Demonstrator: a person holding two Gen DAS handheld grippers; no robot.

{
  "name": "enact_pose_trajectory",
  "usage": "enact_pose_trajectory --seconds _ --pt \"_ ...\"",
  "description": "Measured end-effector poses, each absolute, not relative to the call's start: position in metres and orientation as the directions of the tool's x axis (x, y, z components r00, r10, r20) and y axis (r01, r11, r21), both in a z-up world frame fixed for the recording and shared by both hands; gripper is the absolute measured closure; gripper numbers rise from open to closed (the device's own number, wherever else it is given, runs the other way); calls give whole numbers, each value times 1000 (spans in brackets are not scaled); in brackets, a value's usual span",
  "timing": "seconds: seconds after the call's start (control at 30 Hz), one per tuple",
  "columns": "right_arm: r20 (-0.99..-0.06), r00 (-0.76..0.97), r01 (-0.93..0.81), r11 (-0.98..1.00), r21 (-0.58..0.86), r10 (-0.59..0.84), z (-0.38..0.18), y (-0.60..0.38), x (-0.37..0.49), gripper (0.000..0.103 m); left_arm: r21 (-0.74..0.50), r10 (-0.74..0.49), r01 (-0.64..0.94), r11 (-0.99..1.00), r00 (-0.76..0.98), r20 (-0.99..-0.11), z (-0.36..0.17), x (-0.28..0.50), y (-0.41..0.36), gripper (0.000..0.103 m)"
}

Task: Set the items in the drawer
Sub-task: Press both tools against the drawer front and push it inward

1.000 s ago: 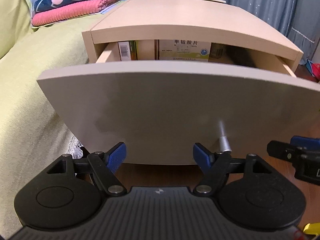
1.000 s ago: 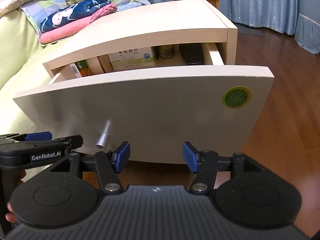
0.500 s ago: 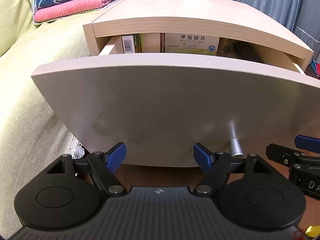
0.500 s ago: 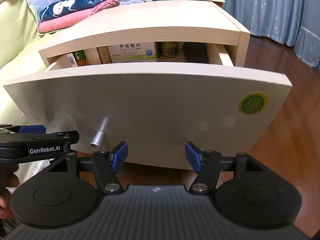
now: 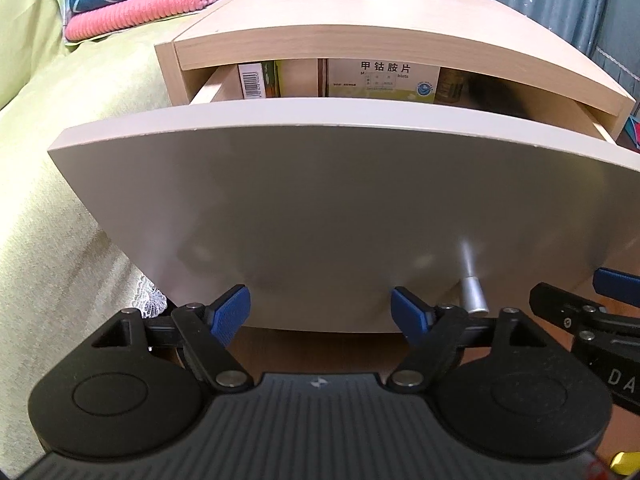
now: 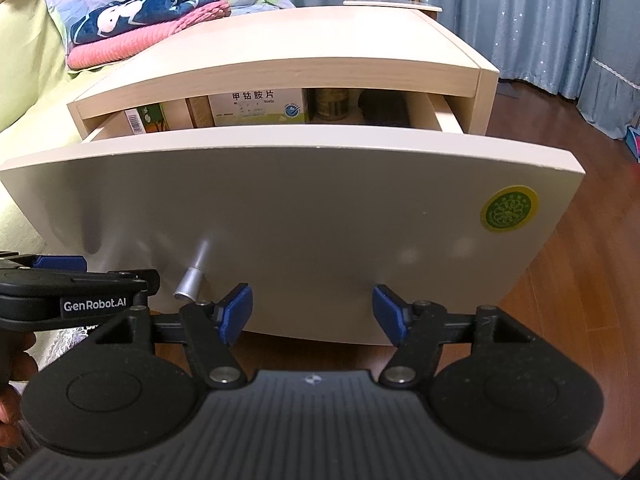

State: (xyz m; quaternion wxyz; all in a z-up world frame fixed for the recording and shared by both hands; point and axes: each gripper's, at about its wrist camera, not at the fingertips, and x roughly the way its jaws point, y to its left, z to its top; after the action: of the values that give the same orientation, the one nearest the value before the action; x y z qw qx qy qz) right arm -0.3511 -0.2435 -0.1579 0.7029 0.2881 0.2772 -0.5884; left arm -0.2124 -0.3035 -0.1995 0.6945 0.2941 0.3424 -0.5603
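Observation:
A pale wooden nightstand has its drawer (image 5: 340, 200) (image 6: 300, 208) partly pulled out. Over the front panel I see a white box with Chinese print (image 5: 384, 80) (image 6: 260, 108), a barcoded green carton (image 5: 258, 80) (image 6: 146, 118), a tin (image 6: 330, 104) and something dark behind. A silver knob (image 5: 472, 296) (image 6: 192, 280) sticks out of the panel. My left gripper (image 5: 320, 314) is open and empty, close to the panel's lower edge, left of the knob. My right gripper (image 6: 312, 314) is also open and empty, right of the knob.
A bed with a yellow-green cover (image 5: 48, 200) runs along the left, with folded pink and navy blankets (image 6: 148, 32) on it. Brown wood floor (image 6: 592, 280) lies to the right. Blue curtains (image 6: 540, 20) and a chair stand behind the nightstand.
The gap above the drawer front has narrowed: the panel sits closer to the cabinet than a second ago. Both grippers have moved forward with it and stayed open.

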Motion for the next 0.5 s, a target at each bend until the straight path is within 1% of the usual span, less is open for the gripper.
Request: enact_pose_trajectory --seconds 0.5 --pt "-726 138 990 113 83 -674 -158 -251 -349 39 28 -579 978 206 145 -802 -199 -214 -302 23"
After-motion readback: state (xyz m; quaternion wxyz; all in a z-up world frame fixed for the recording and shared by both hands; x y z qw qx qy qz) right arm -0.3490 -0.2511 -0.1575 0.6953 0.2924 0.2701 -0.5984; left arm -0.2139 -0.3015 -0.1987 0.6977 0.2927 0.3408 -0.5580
